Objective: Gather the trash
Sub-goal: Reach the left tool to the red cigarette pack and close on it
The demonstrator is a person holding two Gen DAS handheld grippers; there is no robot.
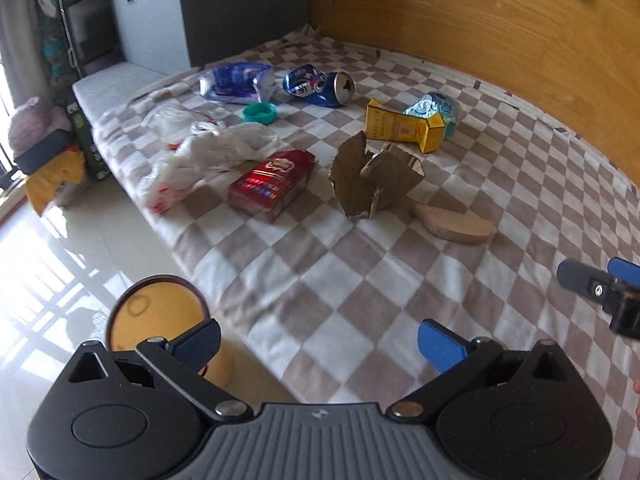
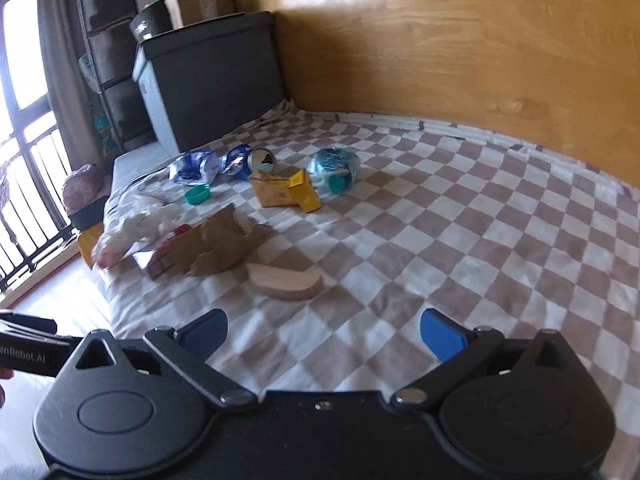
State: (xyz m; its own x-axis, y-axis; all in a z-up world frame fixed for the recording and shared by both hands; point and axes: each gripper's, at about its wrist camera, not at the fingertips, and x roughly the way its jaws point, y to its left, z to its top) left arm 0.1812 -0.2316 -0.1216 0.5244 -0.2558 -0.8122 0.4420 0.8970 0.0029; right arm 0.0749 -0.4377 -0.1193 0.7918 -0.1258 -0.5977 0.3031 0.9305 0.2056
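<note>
Ahead of the tool on the checked bedspread lies scattered trash: a torn brown cardboard piece (image 1: 374, 182) standing crumpled, a red cigarette box (image 1: 272, 186) left of it, a crushed blue can (image 1: 320, 86) and yellow carton (image 1: 404, 126) farther off, lying on their sides.

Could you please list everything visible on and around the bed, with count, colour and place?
Bin: one, yellow with brown rim, on the floor beside the bed.
Red box: one, near bed edge.
Torn cardboard: one, brown, mid-bed.
Foam piece: one, tan, beside the cardboard.
Yellow box: one, opened, farther back.
Crushed bottle: one, clear with teal label, behind the yellow box.
Can: one, blue, crushed, lying down.
Blue wrapper: one, left of the can.
Lid: one, teal.
Plastic bag: one, white, at the bed's edge.
Blanket: one, brown-and-white check.
Left gripper: open, empty.
Right gripper: open, empty.
</note>
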